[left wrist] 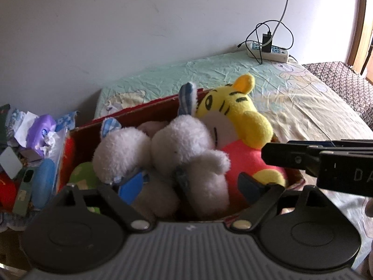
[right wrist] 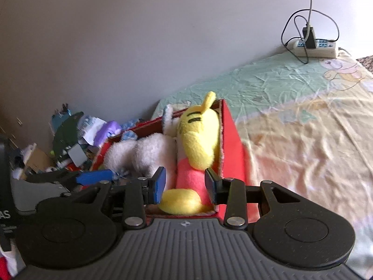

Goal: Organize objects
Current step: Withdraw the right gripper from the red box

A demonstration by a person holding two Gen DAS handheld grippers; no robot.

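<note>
A red cardboard box (left wrist: pixel 139 111) (right wrist: pixel 233 140) sits on the bed, filled with plush toys. Two white plush animals (left wrist: pixel 186 144) (right wrist: pixel 144 154) lie side by side in it, and a yellow tiger plush (left wrist: pixel 233 107) (right wrist: pixel 198 140) with a pink body lies along its right side. My left gripper (left wrist: pixel 191 186) is open wide over the box, with a white plush between its blue pads but not squeezed. My right gripper (right wrist: pixel 185 186) is open over the tiger's pink body and yellow foot, its pads beside the body without pinching it. Its black body (left wrist: pixel 303 161) reaches in from the right.
A pile of paper, packets and small items (left wrist: pixel 35 140) (right wrist: pixel 70 140) lies left of the box, against the wall. A white power strip (left wrist: pixel 268 51) (right wrist: pixel 314 46) with cables sits at the bed's far corner. The wrinkled sheet (left wrist: pixel 303 102) (right wrist: pixel 303 128) spreads to the right.
</note>
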